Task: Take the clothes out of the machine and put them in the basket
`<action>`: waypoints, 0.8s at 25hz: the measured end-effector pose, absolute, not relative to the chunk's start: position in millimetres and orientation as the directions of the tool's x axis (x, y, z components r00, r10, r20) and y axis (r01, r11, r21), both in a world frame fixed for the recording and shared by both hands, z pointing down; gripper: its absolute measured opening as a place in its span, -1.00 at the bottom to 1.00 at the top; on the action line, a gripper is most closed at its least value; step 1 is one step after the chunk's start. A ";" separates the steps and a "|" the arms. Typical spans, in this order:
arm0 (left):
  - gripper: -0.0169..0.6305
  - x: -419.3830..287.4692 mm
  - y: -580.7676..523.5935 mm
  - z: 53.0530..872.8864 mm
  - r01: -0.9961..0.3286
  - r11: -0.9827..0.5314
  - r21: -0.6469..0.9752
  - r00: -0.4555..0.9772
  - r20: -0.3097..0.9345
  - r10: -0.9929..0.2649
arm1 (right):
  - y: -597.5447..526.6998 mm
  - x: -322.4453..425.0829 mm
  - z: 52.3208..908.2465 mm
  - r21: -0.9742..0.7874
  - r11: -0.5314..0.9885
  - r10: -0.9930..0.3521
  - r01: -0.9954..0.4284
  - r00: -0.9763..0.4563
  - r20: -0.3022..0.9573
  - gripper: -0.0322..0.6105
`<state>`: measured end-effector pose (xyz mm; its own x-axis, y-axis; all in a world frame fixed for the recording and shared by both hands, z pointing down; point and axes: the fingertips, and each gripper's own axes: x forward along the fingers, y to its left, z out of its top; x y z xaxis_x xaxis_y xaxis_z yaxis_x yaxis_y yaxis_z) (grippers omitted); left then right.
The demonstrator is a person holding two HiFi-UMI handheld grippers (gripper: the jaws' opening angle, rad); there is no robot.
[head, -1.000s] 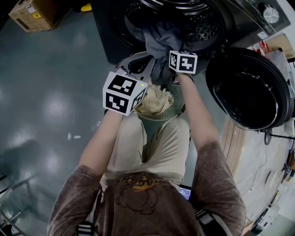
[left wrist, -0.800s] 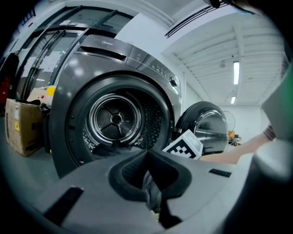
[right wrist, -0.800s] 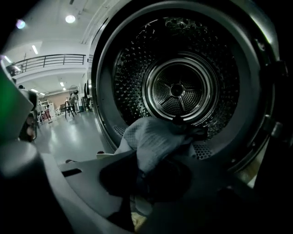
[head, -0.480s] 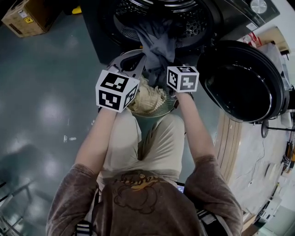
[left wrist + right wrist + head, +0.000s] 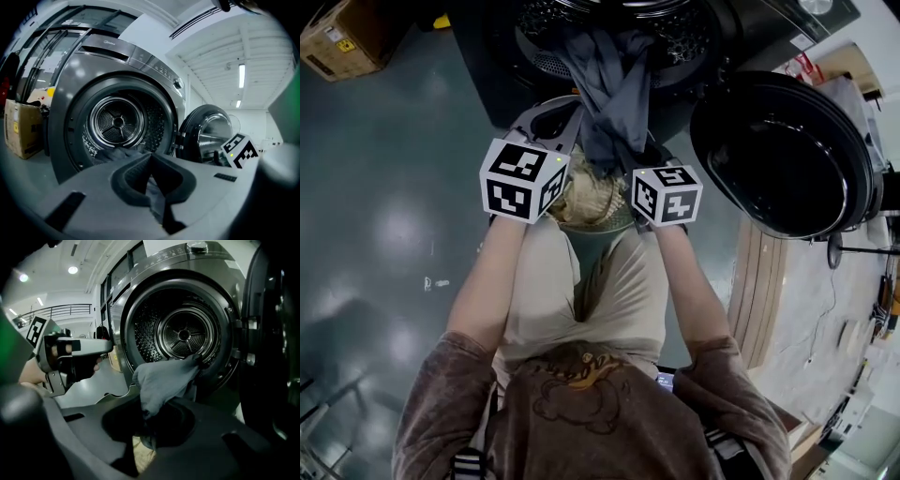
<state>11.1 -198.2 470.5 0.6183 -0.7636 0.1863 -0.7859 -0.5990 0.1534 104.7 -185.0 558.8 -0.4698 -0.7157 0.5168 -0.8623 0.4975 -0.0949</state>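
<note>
Partway. R gripper (image 5: 149, 425), jaws just closing, pinches grey garment (image 5: 609, 89), strung from drum (image 5: 185, 336) to above basket (image 5: 591, 228). L gripper (image 5: 152, 183) jaws together, grey cloth in slit. Cream cloth (image 5: 586, 192) already in basket; garment not yet dropped.

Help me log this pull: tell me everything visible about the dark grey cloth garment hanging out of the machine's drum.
The dark grey cloth garment is soft, plain and crumpled into long folds. Its upper part lies inside the perforated steel drum, draped over the door rim; the rest stretches out and down to the right gripper, whose jaws have just been closing and pinch its bunched lower end. That end hangs above cream laundry in the green basket.
</note>
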 end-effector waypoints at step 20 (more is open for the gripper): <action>-0.93 17.1 -198.5 469.5 -0.786 -0.599 0.156 0.619 0.180 -0.765 | -194.1 112.9 548.2 -0.058 0.476 -0.755 -0.877 -0.442 0.485 -0.04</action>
